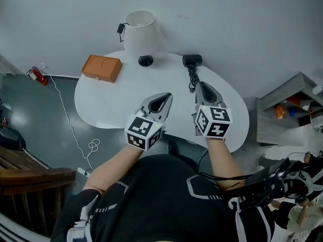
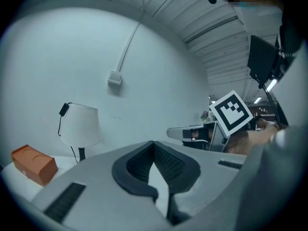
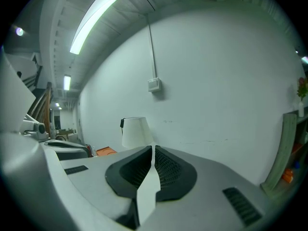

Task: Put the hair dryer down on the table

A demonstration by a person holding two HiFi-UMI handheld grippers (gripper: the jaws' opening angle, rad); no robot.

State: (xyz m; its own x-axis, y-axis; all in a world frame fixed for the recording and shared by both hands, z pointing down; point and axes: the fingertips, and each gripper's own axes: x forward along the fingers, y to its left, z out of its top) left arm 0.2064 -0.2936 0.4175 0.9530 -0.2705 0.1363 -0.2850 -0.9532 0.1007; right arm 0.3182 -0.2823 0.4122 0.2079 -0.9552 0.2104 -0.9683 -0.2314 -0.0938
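The black hair dryer (image 1: 192,60) lies on the white table (image 1: 112,102) near its far edge, its coiled black cord (image 1: 192,79) trailing toward me. My right gripper (image 1: 201,83) hovers just this side of the cord, its jaws shut with nothing between them; the right gripper view shows the same, the right gripper (image 3: 152,147) pointing at the wall. My left gripper (image 1: 168,95) is held over the table's middle, also shut and empty, as the left gripper (image 2: 154,142) shows in its own view. Neither gripper view shows the hair dryer.
A white lamp (image 1: 140,32) stands at the table's back, left of the dryer, and an orange box (image 1: 102,67) lies at the back left. A grey shelf unit (image 1: 292,102) stands to the right. A white cable (image 1: 91,147) and a red extinguisher (image 1: 38,76) are on the floor at left.
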